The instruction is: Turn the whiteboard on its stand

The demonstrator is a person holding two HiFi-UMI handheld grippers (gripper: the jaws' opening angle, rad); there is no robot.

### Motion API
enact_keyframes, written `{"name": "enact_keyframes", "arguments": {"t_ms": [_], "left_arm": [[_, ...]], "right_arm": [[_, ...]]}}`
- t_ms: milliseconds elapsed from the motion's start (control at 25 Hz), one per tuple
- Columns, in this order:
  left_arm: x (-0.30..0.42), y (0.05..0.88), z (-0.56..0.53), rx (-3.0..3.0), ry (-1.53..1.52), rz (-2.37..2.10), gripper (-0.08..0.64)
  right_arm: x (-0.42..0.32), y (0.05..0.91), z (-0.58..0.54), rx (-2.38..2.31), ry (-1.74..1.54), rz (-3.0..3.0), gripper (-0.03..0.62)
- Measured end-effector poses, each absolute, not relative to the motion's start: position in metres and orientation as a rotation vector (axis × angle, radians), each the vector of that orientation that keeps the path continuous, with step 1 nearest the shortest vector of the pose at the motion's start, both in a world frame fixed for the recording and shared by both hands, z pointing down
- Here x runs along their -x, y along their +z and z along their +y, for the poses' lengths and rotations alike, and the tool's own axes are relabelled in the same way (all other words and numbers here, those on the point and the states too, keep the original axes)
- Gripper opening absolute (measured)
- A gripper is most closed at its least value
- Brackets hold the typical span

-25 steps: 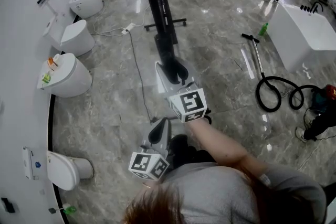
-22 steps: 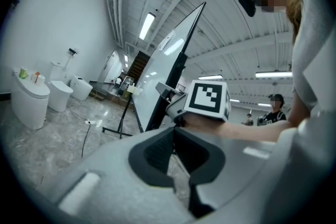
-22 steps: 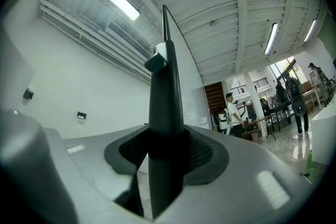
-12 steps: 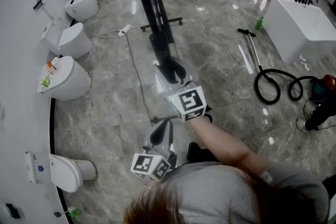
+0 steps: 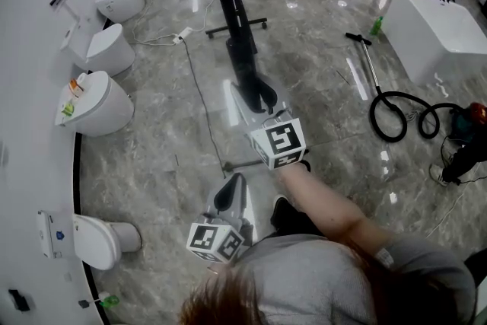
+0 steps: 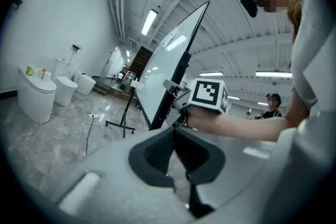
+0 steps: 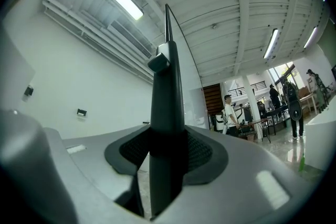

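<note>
1. The black ribbed pads (image 7: 131, 150) of the right gripper (image 7: 167, 152) pinch the thin black frame edge of the tall white whiteboard (image 7: 167, 97), which rises upright between them.
2. In the head view, this grey right gripper (image 5: 255, 97), with its square-marker cube, holds the whiteboard (image 5: 228, 4) by the near end of its edge, out in front of the person's bare forearm (image 5: 319, 209).
3. The grey left gripper (image 6: 176, 157) has its dark pads (image 6: 157, 152) pressed together on nothing. It hangs close to the person's body, behind the right one and clear of the whiteboard (image 6: 168, 68).
4. The whiteboard sits on a black stand (image 5: 242, 27) with spread feet, on the glossy grey marble floor (image 5: 319, 87).
5. White toilets (image 5: 99, 109) line the curved wall on the left. A white bathtub (image 5: 445, 38) and a coiled black hose (image 5: 396, 122) lie on the right.
</note>
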State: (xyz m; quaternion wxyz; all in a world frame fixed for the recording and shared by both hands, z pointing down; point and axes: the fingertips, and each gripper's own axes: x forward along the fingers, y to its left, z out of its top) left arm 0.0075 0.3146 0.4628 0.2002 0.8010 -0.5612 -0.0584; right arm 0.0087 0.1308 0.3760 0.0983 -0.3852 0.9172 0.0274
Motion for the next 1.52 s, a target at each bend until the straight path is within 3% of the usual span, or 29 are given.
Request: {"name": "enact_keyframes", "arguments": {"t_ms": [1520], "left_arm": [[-0.033, 0.449, 0.433, -2.337, -0.157, -1.51, -0.005]], "right_arm": [[-0.048, 0.375, 0.272, 1.229, 0.103, 2.659, 0.169]]}}
